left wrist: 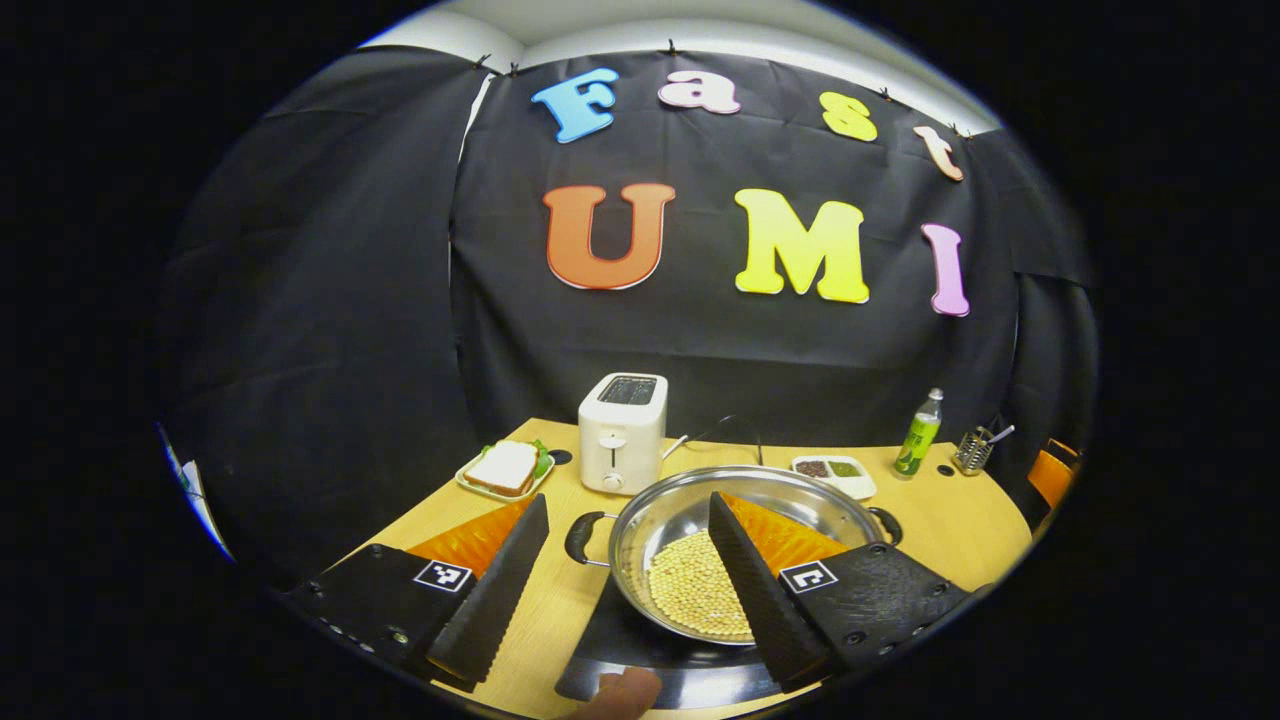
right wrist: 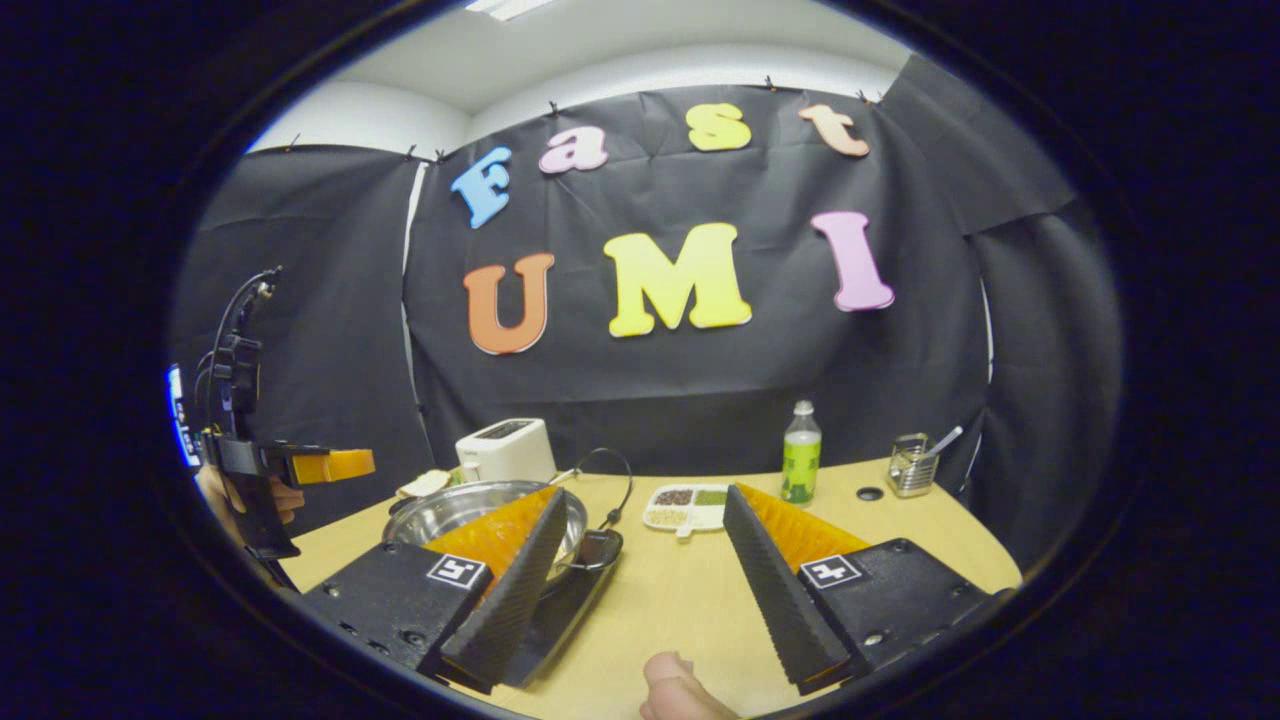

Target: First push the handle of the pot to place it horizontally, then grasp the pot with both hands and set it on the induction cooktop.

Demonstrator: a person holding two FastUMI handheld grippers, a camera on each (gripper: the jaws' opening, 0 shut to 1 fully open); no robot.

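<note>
Pot (left wrist: 740, 550) with a layer of pale dried beans (left wrist: 695, 598) inside sat on the black induction cooktop (left wrist: 610, 650) near the front of the wooden table (left wrist: 960, 520), so by these pictures the placing step looked done. Its two loop handles pointed out to either side: one dark handle (left wrist: 585, 537) toward the left edge in the left gripper view, the other (left wrist: 886, 524) opposite it.

Left gripper (left wrist: 630, 590) hung above the pot with its jaws spread wide and gripping nothing; one finger crossed in front of the bowl, the other was off to the side over bare table. Right gripper (right wrist: 640, 590) was likewise wide and empty, held over open tabletop beside the pot (right wrist: 480, 510), whose near handle (right wrist: 592, 550) showed just past its left finger. In that same view the left gripper (right wrist: 335, 465) appeared farther off, raised clear of the table.

The risk I judged from here was a stray knock. A finger dipping as the left gripper drew away could catch the rim and slide the pot off centre on the smooth cooktop, or jolt beans out. Behind the pot stood a white toaster (left wrist: 622, 445), a sandwich on a plate (left wrist: 505, 468), a divided dish (left wrist: 835, 472), a green bottle (left wrist: 920, 432) and a metal holder (left wrist: 975, 448), all well apart.
</note>
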